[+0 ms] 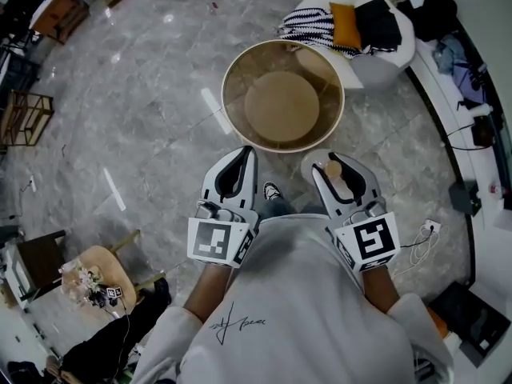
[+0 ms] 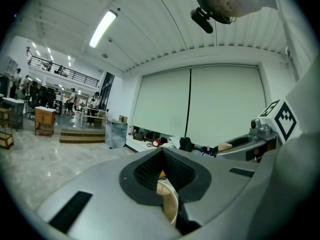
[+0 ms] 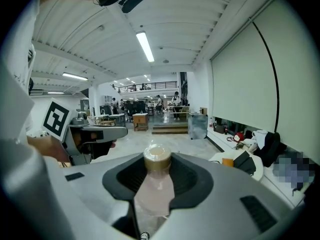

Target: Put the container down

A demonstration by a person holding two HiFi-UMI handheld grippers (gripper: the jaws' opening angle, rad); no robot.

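Left gripper (image 1: 244,154) pinches the container (image 1: 282,94) by its rim; right gripper (image 1: 334,166) clamps a bottle (image 3: 156,184) — the container wants lowering level, base on the floor (image 1: 160,94) before release.

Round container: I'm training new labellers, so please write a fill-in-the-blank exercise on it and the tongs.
The left tongs grip the round container by its ____.
The right tongs hold a tan-capped ____.
The cloth on the white seat has a ____ pattern.
Missing: rim; bottle; striped.
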